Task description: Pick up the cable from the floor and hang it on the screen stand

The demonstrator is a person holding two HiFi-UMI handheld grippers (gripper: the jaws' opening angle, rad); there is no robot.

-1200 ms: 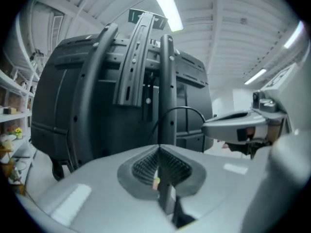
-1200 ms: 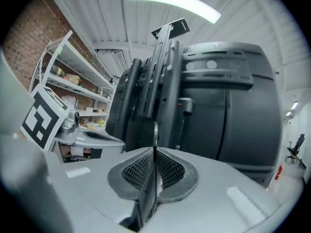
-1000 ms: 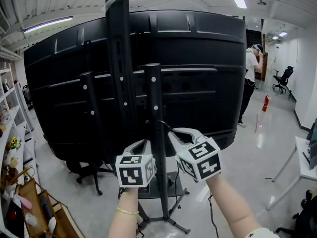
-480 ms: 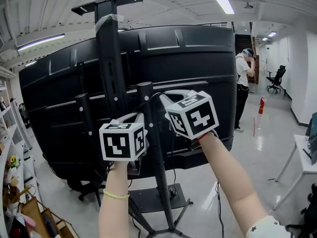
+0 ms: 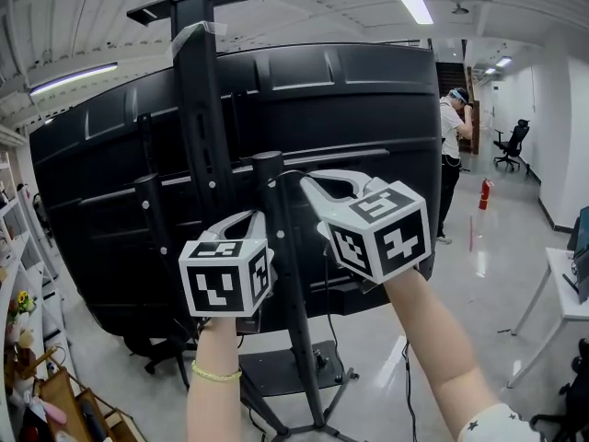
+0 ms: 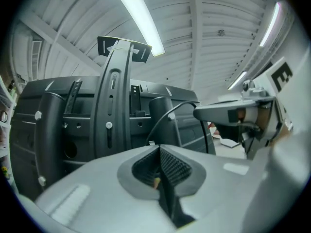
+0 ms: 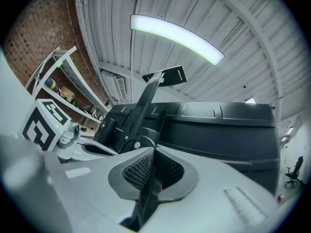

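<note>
The back of a large black screen (image 5: 368, 109) sits on a black stand with a tall column (image 5: 198, 127) and a shorter post (image 5: 276, 247). A thin black cable (image 5: 325, 274) hangs beside that post and arcs over its top. My right gripper (image 5: 306, 180) is at the post's top; in the right gripper view its jaws (image 7: 153, 152) are closing and the pads pinch the cable (image 7: 127, 142). My left gripper (image 5: 250, 217) is just left of the post, shut (image 6: 158, 149) with nothing seen between its pads. The cable (image 6: 167, 115) curves up behind it toward the right gripper (image 6: 197, 113).
A person (image 5: 454, 145) stands at the back right, near a red fire extinguisher (image 5: 483, 194) and an office chair (image 5: 511, 145). A white table (image 5: 566, 288) is at the right edge and cluttered shelves (image 5: 18, 339) are at the left. The stand's base (image 5: 294, 366) rests on the glossy floor.
Both grippers have risen along the post from near its lower part to its top, the right one carrying the cable. Over the last half second they have barely shifted.
</note>
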